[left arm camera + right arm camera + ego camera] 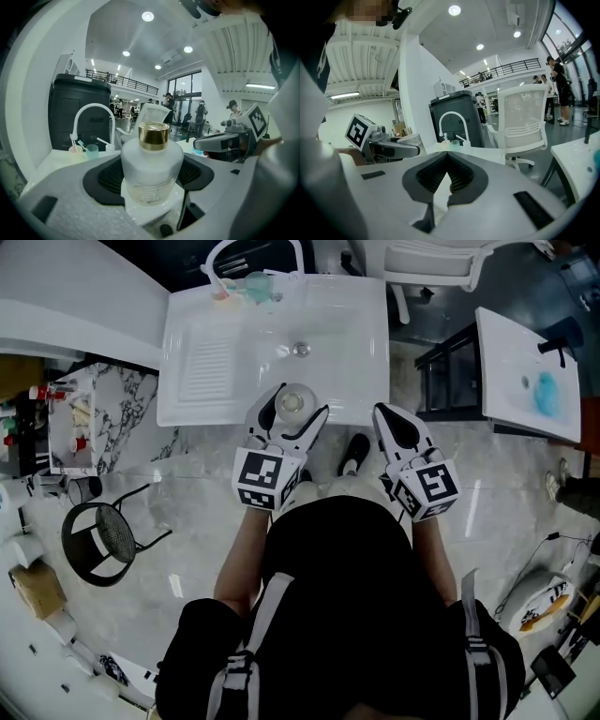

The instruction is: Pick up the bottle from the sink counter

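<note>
Left gripper view: the bottle (gold cap, frosted white body) stands upright between the jaws of the left gripper, whose dark pads press its sides in a firm clasp. From the head view it sits at the near edge of the white sink surface, in front of the drain; whether its base clears that surface cannot be told. Behind it rise a faucet and a teal cup. The right gripper is clenched on nothing, beside the left.

Faint markings on bottle, too small, illegible
</note>
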`<state>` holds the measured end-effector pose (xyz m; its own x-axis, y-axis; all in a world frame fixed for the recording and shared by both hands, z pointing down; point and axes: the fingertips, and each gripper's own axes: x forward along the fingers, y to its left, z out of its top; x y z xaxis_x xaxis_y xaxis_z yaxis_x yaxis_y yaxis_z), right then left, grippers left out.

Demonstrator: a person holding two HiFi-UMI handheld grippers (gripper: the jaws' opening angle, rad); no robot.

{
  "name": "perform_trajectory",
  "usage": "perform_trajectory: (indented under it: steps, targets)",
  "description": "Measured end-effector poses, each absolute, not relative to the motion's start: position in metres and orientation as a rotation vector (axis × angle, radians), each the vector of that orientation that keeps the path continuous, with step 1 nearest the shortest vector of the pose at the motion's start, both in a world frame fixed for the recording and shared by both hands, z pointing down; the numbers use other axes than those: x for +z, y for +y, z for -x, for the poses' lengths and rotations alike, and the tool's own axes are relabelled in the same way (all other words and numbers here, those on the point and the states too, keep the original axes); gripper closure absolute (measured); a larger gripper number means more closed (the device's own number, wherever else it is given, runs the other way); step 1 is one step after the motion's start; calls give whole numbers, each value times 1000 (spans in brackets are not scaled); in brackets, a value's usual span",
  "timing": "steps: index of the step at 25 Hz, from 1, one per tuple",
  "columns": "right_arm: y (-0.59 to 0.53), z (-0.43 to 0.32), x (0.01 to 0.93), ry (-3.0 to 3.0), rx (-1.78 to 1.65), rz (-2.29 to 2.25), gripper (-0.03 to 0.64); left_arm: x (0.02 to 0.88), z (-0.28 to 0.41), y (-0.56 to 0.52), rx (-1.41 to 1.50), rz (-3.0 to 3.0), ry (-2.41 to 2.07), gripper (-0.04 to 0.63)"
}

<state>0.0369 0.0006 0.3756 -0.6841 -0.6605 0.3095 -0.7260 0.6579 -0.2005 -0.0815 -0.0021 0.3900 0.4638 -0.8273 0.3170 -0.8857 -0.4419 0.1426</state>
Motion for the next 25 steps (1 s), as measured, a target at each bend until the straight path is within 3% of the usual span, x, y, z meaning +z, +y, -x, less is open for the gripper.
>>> perform_trajectory:
  steps: [25]
  targets:
    - [131, 42, 344, -2714, 314, -1186, 614, 368, 154, 136, 275, -2526, -1371, 250]
